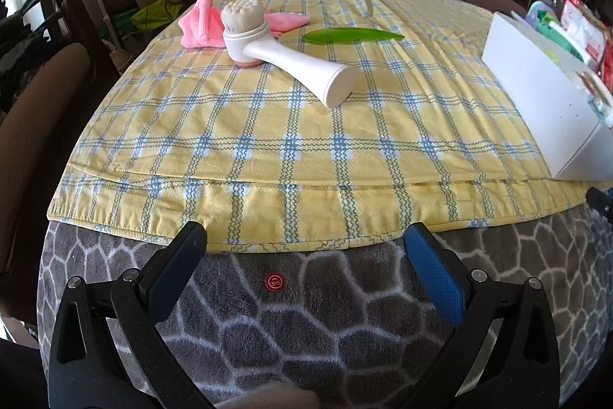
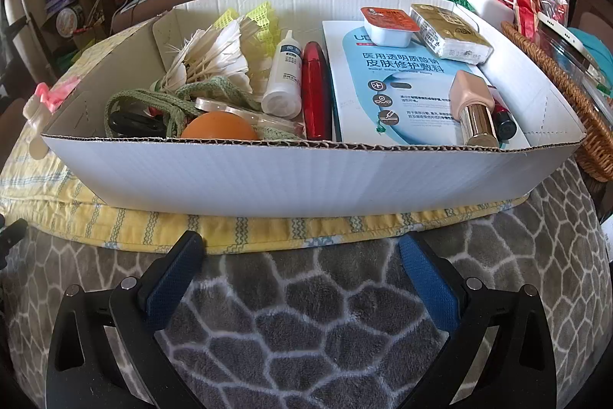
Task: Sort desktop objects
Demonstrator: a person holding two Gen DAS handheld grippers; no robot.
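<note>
Your left gripper [image 1: 304, 236] sits low at the bottom of its view, jaws spread wide — nothing between the fingers [image 1: 174, 273]. Each finger angles outward from its black linkage, the blue pads facing inward. Your right gripper [image 2: 302, 244] matches it — jaws equally wide apart, fingers [image 2: 429, 284] empty, pointing forward and level. At the far left edge of the right view, a dark bit of your other gripper just shows; its state cannot be read there.
</note>
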